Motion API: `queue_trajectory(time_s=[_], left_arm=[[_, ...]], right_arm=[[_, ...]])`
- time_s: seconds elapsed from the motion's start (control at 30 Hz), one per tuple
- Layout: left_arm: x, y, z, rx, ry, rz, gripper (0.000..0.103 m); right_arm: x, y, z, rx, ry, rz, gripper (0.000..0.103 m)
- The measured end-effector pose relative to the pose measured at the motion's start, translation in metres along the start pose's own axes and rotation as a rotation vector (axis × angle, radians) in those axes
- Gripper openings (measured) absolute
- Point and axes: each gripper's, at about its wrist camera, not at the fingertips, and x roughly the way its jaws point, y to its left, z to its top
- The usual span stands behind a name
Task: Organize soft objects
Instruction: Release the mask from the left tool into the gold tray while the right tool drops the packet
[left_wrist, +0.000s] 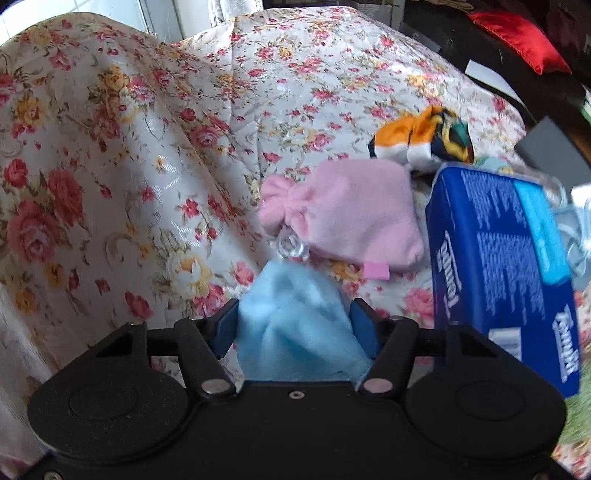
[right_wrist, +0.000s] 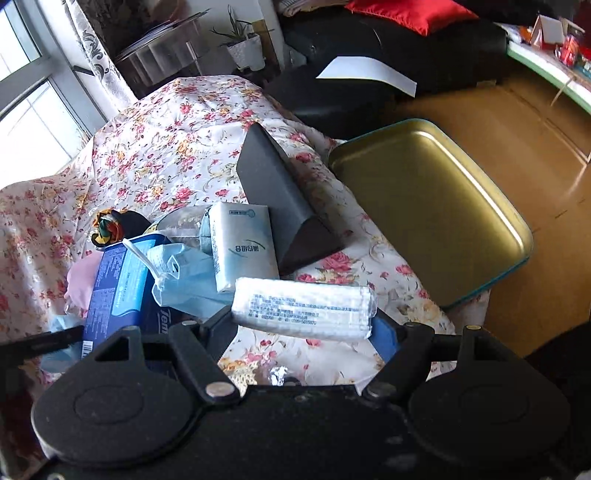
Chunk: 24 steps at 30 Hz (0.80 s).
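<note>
The left gripper (left_wrist: 293, 325) is clamping a pale blue plush pouch (left_wrist: 295, 332) between its blue-padded fingers (left_wrist: 225, 325); the fleece is bulging out fuzzy and creased between them, and a clear bead-like toggle (left_wrist: 291, 247) is sitting at its gathered neck. Just beyond it a matching pink plush pouch (left_wrist: 354, 214) is lying flat on the glossy, quilted floral cover (left_wrist: 147, 155), squarish with a ruffled, tied neck on its left and a small pink tag at its lower edge. Behind the pink one a bundled orange, white and dark patterned cloth (left_wrist: 421, 138) is resting, and to the right a shiny blue tissue pack (left_wrist: 495, 266) is standing tilted on its edge.

The right gripper (right_wrist: 301, 325) is pinching a white, crinkly plastic-wrapped pack of tissues (right_wrist: 303, 308) by its two ends; the pack is lying crosswise between the fingers, printed with small dark text, held above the cover. Past it a second white tissue packet (right_wrist: 242, 243) is leaning against a dark grey wedge-shaped box (right_wrist: 277, 206). A light blue face mask (right_wrist: 184, 277) with white ear loops is draping beside the blue pack. On the right, a shallow rounded-rectangle metal tray (right_wrist: 461, 206), brassy inside with a teal rim, is sitting at the cover's edge, overhanging the wooden floor (right_wrist: 535, 129).
</note>
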Motion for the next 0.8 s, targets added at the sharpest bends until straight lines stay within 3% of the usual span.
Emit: queue_trajectory(time_s=[0.17,0.4,0.8], left_arm=[[-0.008,-0.014,-0.004,0.029,0.000,0.056,0.057],[-0.011,-0.011,0.001,-0.136,0.076,0.126,0.054],[-0.047,-0.012,-0.034,-0.374,0.137,0.234,0.052]], right_arm=[[0.000,0.002,-0.004,-0.013,0.027,0.007,0.075],[-0.004,0.005,-0.008,-0.059,0.045,0.035,0.075],[-0.019,-0.013,-0.010,-0.077,0.053,0.109,0.075]])
